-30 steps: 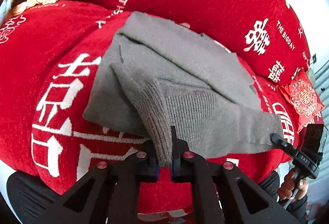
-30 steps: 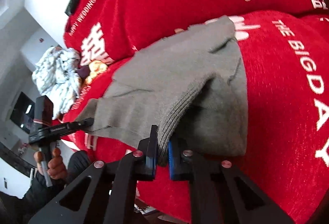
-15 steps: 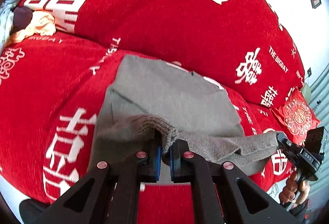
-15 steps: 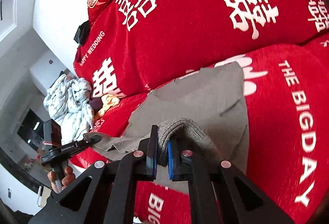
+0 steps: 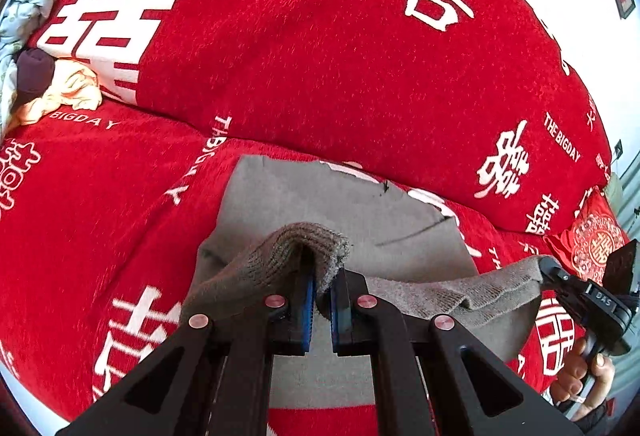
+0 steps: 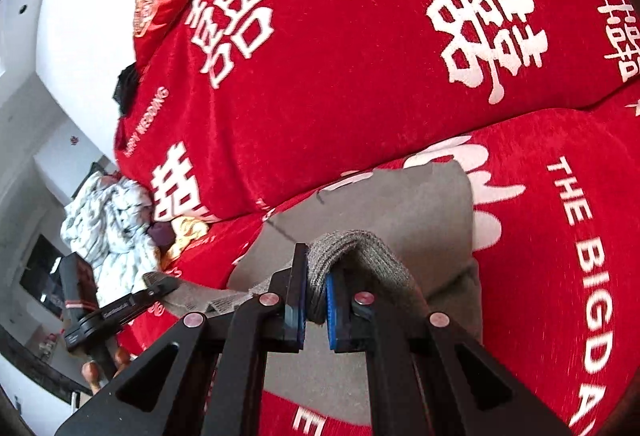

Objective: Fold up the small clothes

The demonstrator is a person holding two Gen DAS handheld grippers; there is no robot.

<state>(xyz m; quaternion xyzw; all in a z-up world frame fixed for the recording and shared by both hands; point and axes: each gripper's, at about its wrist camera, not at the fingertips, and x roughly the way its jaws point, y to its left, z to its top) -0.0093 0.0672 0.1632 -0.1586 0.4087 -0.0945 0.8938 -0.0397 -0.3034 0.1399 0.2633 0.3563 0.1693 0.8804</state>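
Observation:
A small grey knit sweater (image 5: 340,211) lies on a red sofa seat (image 5: 100,203); it also shows in the right wrist view (image 6: 400,211). My left gripper (image 5: 323,296) is shut on a ribbed corner of the sweater's hem and holds it up over the flat part. My right gripper (image 6: 316,296) is shut on the other ribbed corner. The hem stretches between the two grippers. The right gripper shows at the right edge of the left wrist view (image 5: 556,272), and the left gripper at the left of the right wrist view (image 6: 160,282).
The red sofa back (image 5: 320,55) with white characters rises behind the sweater. A heap of other clothes (image 6: 108,220) lies at the sofa's left end. A small red cushion (image 5: 592,248) sits at the right end. A white wall (image 6: 60,35) stands behind.
Both grippers have lifted the sweater's hem and carried it forward over the body toward the sofa back. The grip on each corner is unchanged.

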